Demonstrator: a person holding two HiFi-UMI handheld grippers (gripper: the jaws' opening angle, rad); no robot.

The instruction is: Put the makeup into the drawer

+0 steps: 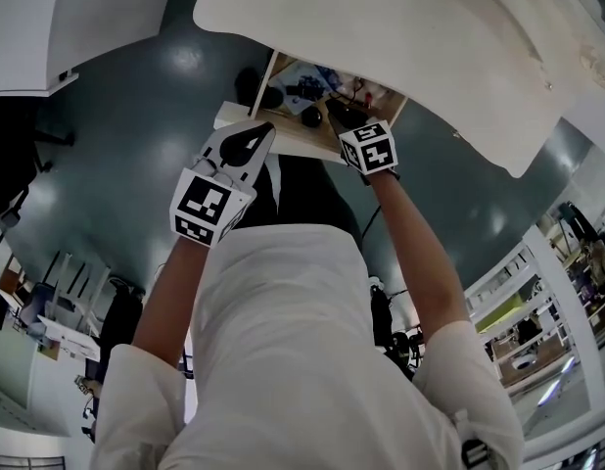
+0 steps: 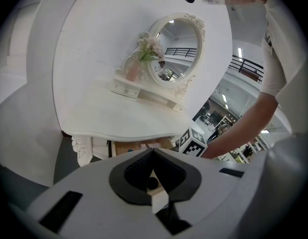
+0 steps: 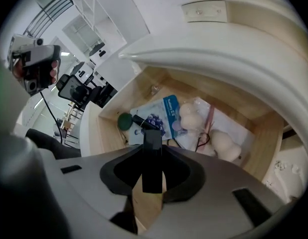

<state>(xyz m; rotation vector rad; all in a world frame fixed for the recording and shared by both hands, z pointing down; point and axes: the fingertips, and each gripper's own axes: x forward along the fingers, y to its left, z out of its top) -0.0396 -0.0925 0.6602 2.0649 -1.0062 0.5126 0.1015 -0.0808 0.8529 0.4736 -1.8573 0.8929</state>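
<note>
Head view has the white dressing table (image 1: 381,27) filling the 12 to 2 o'clock part of the frame, with its open wooden drawer (image 1: 283,137) pulled out below the tabletop's edge, just above centre. In the left gripper view an oval mirror (image 2: 176,46) stands on the tabletop at 12 o'clock. The left gripper (image 2: 153,152) has its jaws closed together with nothing between them, and it hangs just outside the drawer front, at 10 o'clock from the person's torso. The right gripper (image 3: 153,151) is clamped on a slim black makeup tube (image 3: 153,173), held upright over the near part of the drawer floor, not yet set down. The rest of the makeup lies ahead of it in the drawer: a blue-printed sachet (image 3: 159,114) at 12 o'clock from the tube, two beige sponges (image 3: 191,117) (image 3: 225,143) at 1 to 3 o'clock, and a small green round piece (image 3: 125,121) at 11 o'clock. I judge the task near its end for this item, with lowering and release left. The risks lie in that release. If the tube is dropped from this height standing on end, it would likely topple, bounce on the wood, and may knock the sponges or roll. If the gripper reaches further in, its body could strike the overhanging table edge at 12 o'clock. If it lets go too close to the front wall, the tube could tip out over the rim
</note>
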